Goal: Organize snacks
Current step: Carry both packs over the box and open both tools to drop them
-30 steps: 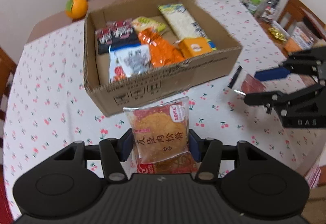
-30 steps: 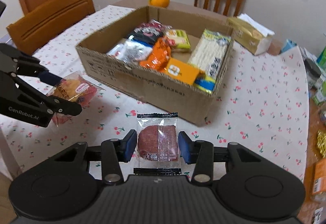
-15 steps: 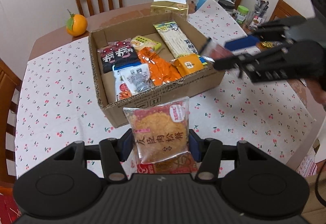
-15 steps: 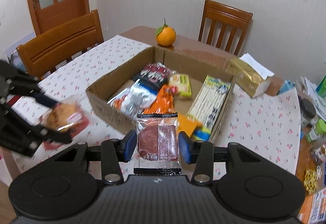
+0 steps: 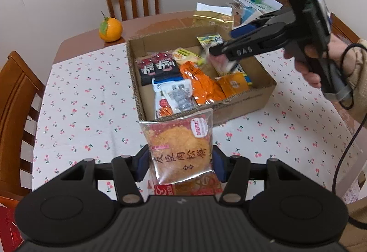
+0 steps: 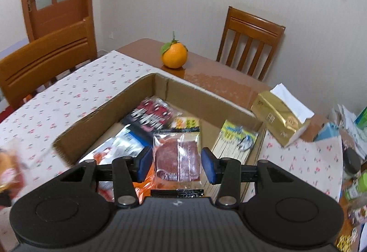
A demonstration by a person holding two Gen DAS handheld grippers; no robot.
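Hovering over the cardboard box (image 6: 98, 119), the right gripper (image 6: 176, 166) has just been opening its jaws, so the meat snack packet (image 6: 176, 158) sits loose between the pads, not pinched. Left gripper (image 5: 181, 163) is clamped on the pork floss cake packet (image 5: 179, 144), box just ahead of it.

Even, soft indoor light; shadows are faint. Strong fisheye bending and dark corners are seen at the edges. Glare is seen on the bare counter (image 6: 206, 78) by the orange (image 6: 174, 56). The right view's left edge is motion-blurred.
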